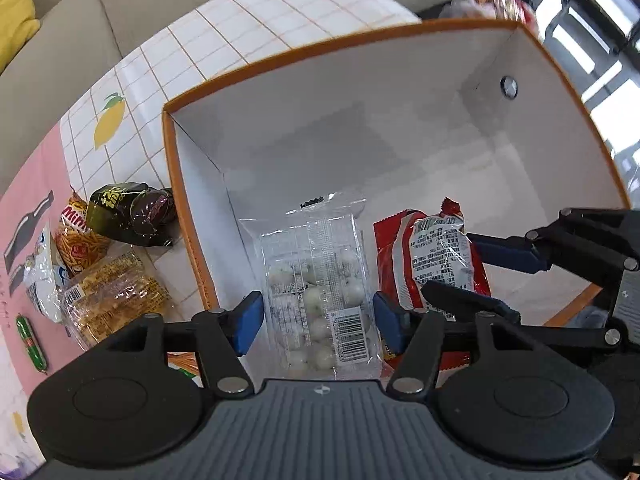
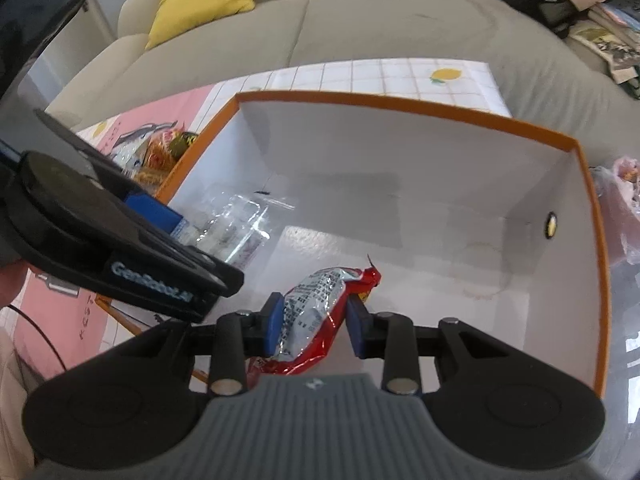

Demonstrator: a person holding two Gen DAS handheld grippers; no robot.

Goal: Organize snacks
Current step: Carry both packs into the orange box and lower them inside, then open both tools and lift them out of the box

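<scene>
Clear-wrapped candy pack (image 1: 320,280) lies flat on the box (image 1: 400,36) floor, directly under the left gripper (image 1: 318,318), long axis running away from it between the blue pads (image 1: 250,322), which stand off both edges: jaws open, nothing pinched. Just beside it to the right, the red packet (image 2: 316,312) is clamped across its width by the right gripper (image 2: 314,328), low over the floor. More snacks (image 1: 112,264) wait outside the left wall, nearer the left hand.

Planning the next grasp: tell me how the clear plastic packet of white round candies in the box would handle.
The clear plastic packet of white candies probably flops: its film looks thin and crinkled. The glossy film may slip. The loose round pieces would likely shift inside.
</scene>
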